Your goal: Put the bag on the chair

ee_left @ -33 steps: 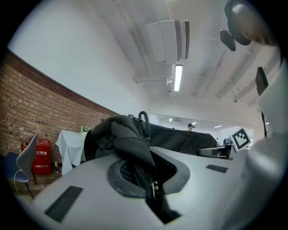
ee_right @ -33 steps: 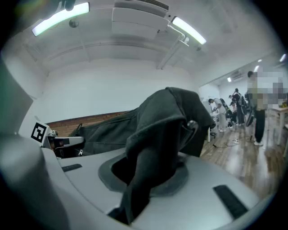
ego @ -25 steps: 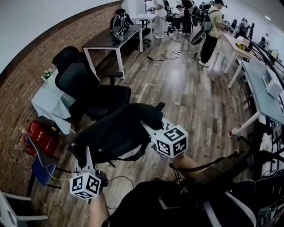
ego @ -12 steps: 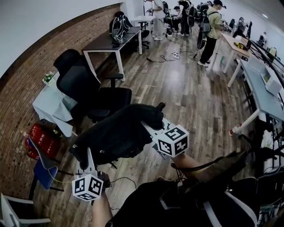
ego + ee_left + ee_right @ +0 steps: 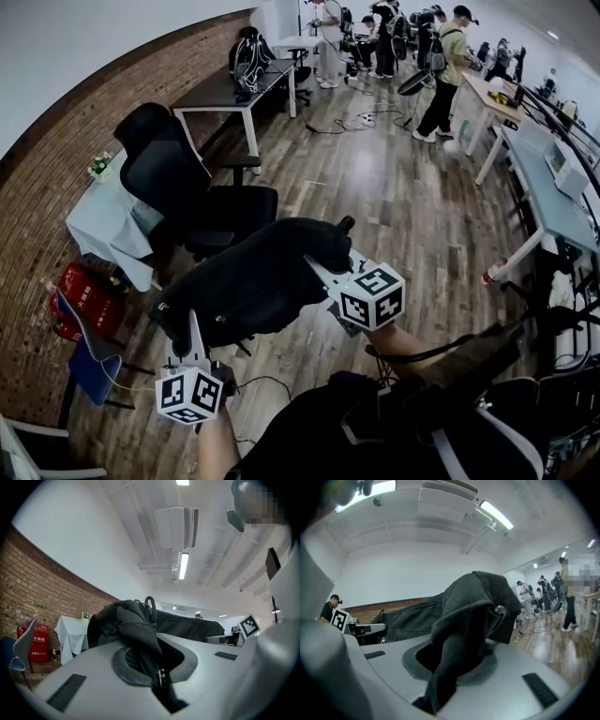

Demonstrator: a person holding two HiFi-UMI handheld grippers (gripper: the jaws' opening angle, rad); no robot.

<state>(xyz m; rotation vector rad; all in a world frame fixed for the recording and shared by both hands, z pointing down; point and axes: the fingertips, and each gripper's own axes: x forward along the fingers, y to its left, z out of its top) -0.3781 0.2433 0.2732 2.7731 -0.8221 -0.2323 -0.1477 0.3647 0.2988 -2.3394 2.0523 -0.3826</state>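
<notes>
Where its two grey jaws meet, the left gripper (image 5: 154, 679) is pressed almost fully together on a thin fold of the black fabric bag (image 5: 126, 620), with a zip and its small metal pull caught in the pinch. In the head view this left gripper (image 5: 192, 323) points up from its marker cube and grips the bag (image 5: 262, 277) at its lower left end. The right gripper (image 5: 438, 686) has its jaws a little way apart, clamped on a thicker bunched fold of the same bag (image 5: 473, 602). From above, the right gripper (image 5: 317, 267) reaches in from the right and bites the bag's upper right end.

Between the two grippers the bag hangs stretched in the air, clear of the wooden plank floor (image 5: 394, 206) and slanting up from lower left to upper right. It is not on the black high-backed office chair (image 5: 187, 183); it is held just in front of that chair's seat, whose near edge it partly covers in the head view.

Left of the chair, a small table draped in pale blue cloth (image 5: 108, 220) stands against the red brick wall (image 5: 56, 187), with a red fire-extinguisher box (image 5: 84, 295) on the floor beside it. Farther back along the wall is a dark-topped desk with white legs (image 5: 225, 89). Several people (image 5: 441, 66) stand at the far end of the floor.
</notes>
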